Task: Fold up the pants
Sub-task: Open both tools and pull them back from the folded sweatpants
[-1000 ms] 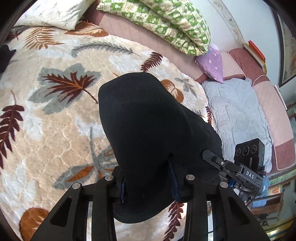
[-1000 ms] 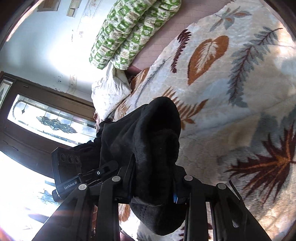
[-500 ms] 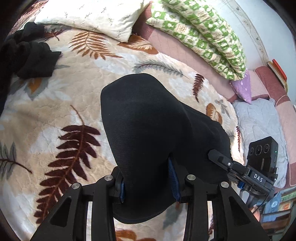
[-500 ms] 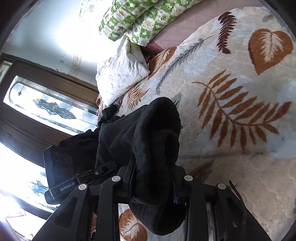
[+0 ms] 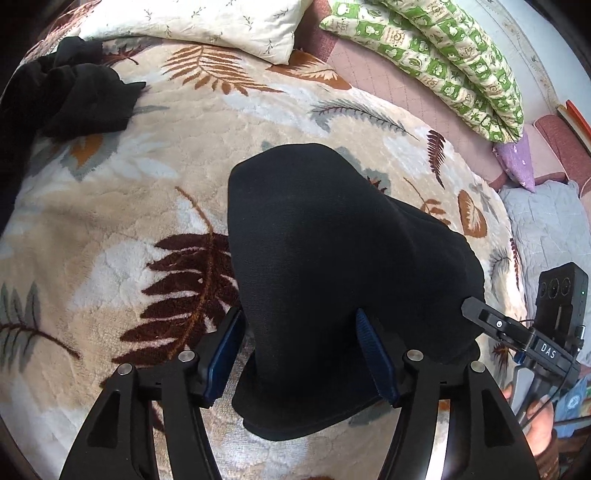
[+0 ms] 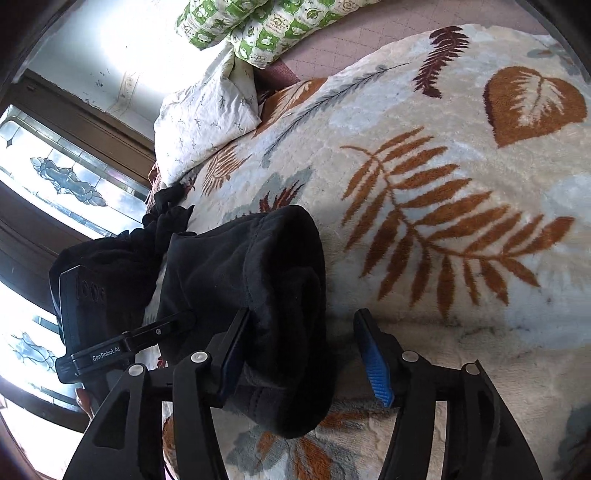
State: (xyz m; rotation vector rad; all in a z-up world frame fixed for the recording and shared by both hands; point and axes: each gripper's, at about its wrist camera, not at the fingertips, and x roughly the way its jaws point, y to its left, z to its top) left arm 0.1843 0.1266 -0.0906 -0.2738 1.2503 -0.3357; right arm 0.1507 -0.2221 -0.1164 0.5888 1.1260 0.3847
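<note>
My left hand-held gripper point(image 5: 299, 354) had its fingers spread, the black pants point(image 5: 332, 266) bunched loosely between them and not pinched. My right hand-held gripper point(image 6: 301, 354) was likewise released: its left pad touched the cloth, its blue right pad point(image 6: 375, 369) stood apart from it. The pants lay in a soft folded mound on the bed's leaf-patterned blanket point(image 5: 110, 206), slumped under their own weight. I judged them light, limp and thick, perhaps fleece-lined, though the dark cloth hid its texture. They would sag and unfold if lifted by one layer only. I reckoned the best hold was the folded edge nearest each gripper, pinching all layers together. A separate dark heap of clothing point(image 5: 66, 99) lay near the white pillow point(image 5: 221, 26), well apart.
</note>
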